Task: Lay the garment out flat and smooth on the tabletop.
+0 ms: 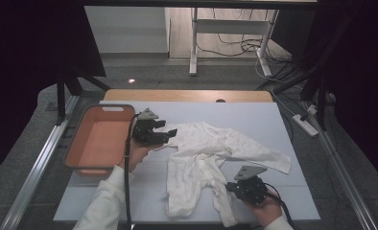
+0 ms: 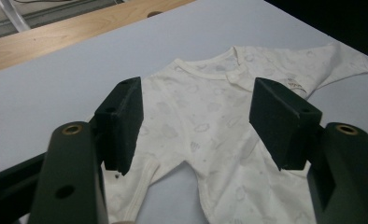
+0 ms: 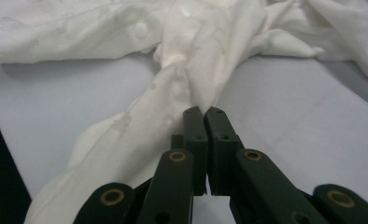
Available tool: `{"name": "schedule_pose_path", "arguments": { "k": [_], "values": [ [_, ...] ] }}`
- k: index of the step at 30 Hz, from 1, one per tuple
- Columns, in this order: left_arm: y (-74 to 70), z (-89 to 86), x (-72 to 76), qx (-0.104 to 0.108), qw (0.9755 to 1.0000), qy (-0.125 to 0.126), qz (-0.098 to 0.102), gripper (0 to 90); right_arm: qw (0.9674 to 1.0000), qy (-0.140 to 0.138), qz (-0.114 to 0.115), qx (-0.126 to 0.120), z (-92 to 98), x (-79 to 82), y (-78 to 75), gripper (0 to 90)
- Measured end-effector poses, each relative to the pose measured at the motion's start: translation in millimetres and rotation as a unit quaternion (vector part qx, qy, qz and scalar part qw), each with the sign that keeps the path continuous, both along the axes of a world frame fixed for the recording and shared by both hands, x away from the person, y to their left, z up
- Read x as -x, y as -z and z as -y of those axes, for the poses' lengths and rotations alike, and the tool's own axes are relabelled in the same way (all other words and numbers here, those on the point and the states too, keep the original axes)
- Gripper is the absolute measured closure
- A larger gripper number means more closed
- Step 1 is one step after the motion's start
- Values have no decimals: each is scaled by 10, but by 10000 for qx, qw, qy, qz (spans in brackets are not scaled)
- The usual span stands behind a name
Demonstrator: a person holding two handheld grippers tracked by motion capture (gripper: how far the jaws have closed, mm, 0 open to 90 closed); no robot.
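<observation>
A white long-sleeved baby garment (image 1: 201,148) lies crumpled on the pale mat (image 1: 268,120). Its sleeve stretches to the right and its legs point toward the near edge. My left gripper (image 1: 170,134) hovers at the garment's upper left. In the left gripper view the left gripper (image 2: 196,121) has its pads wide apart over the garment's (image 2: 210,88) chest, with nothing between them. My right gripper (image 1: 231,186) sits near the front right, beside one leg. In the right gripper view the right gripper's (image 3: 203,114) tips are pressed together on the edge of the twisted leg (image 3: 140,116).
An orange-brown basket (image 1: 76,143) stands at the mat's left edge, close to the left hand. The wooden table edge (image 1: 187,95) runs along the back. Beyond it are a desk frame and cables on the floor.
</observation>
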State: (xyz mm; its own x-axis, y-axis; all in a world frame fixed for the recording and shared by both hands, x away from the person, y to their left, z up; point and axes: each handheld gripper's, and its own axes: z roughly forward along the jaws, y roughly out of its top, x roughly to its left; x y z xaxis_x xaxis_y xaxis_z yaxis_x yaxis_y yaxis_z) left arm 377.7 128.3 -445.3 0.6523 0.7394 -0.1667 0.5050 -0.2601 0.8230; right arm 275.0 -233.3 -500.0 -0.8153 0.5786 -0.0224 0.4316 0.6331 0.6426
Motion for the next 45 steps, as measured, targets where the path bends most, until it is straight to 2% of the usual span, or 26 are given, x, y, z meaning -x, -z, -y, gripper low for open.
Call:
{"name": "schedule_pose_path", "arguments": {
  "k": [4,8,17,19,20,22,25,28,33,37,39,44,45],
  "values": [
    [1,4,-2,-3,10000,10,-3,354,9998,181,75,-107,137,47,-84,876],
    [0,-2,-4,3,10000,-3,-1,354,9996,222,132,-136,201,117,-125,876],
    [2,5,-6,-3,10000,9,-5,354,9998,-78,67,-140,110,286,-115,867],
    [0,2,-5,2,10000,5,-2,354,9997,-130,91,-171,93,282,-112,812],
    [-2,0,-4,5,10000,4,2,354,9996,-113,134,-220,93,270,-120,751],
    [-6,0,-1,12,10000,2,17,354,9991,39,311,-279,107,240,-158,681],
    [-6,10,-4,10,10000,10,15,354,9969,377,586,-379,143,143,-222,582],
    [-1,28,-8,3,10000,29,7,354,9952,652,604,-413,148,-56,-206,554],
    [-3,40,-8,-7,10000,35,17,354,9936,1015,380,-323,44,-431,-18,553],
    [3,29,-12,2,10000,28,3,354,9934,1106,126,-282,-87,-646,116,537],
    [5,23,-14,6,10000,22,-5,354,9935,1111,120,-235,-147,-696,138,524],
    [6,22,-13,1,10000,26,-6,354,9927,1189,161,76,-223,-720,179,505],
    [4,22,-10,6,10000,25,-1,354,9928,1188,149,31,-213,-715,183,507]
  ]
}}
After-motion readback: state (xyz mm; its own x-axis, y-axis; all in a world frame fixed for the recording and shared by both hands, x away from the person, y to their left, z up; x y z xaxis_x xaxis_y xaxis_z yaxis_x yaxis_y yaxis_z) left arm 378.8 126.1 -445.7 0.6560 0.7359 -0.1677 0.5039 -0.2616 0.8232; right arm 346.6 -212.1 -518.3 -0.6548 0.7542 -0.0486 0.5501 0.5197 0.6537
